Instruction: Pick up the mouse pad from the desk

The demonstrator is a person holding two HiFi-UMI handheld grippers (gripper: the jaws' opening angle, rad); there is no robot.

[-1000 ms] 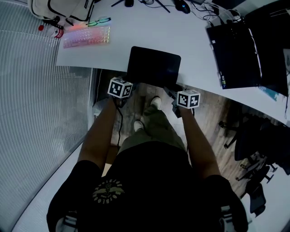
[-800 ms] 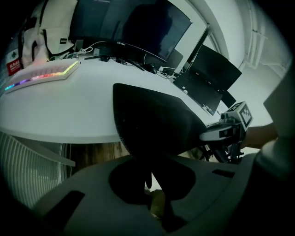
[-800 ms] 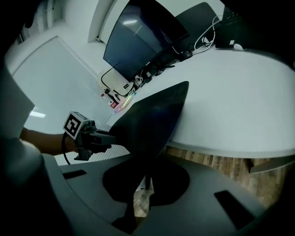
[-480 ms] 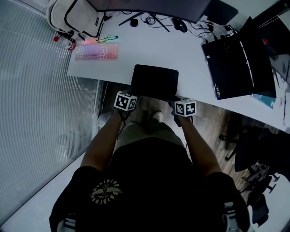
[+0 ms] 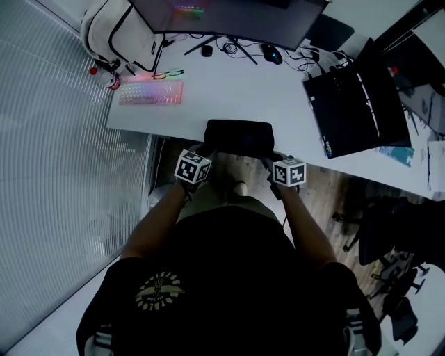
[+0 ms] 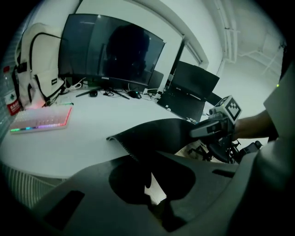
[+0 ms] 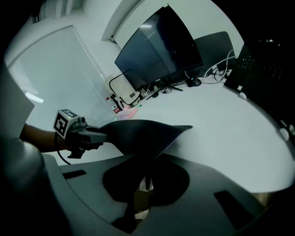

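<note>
The black mouse pad [image 5: 238, 137] hangs over the white desk's [image 5: 229, 90] front edge, sagging between my two grippers. My left gripper [image 5: 208, 152] is shut on its near left corner and my right gripper [image 5: 267, 160] on its near right corner. In the left gripper view the mouse pad [image 6: 156, 133] runs from my left gripper's jaws [image 6: 146, 162] across to the right gripper [image 6: 213, 129]. In the right gripper view the mouse pad [image 7: 138, 133] spreads from the right gripper's jaws [image 7: 148, 167] to the left gripper [image 7: 85, 134]. Whether its far edge touches the desk I cannot tell.
A pink backlit keyboard [image 5: 151, 92], glasses [image 5: 167, 72] and a white backpack [image 5: 122, 35] sit at the desk's left. A dark monitor [image 5: 229, 17], cables and a mouse [image 5: 271, 52] stand at the back. A black laptop [image 5: 354, 104] lies right; chairs [image 5: 396, 229] stand on the floor.
Both grippers have risen together with the pad's near corners in them. The pad has come up from lying flat on the desk and now looks shorter and curved.
</note>
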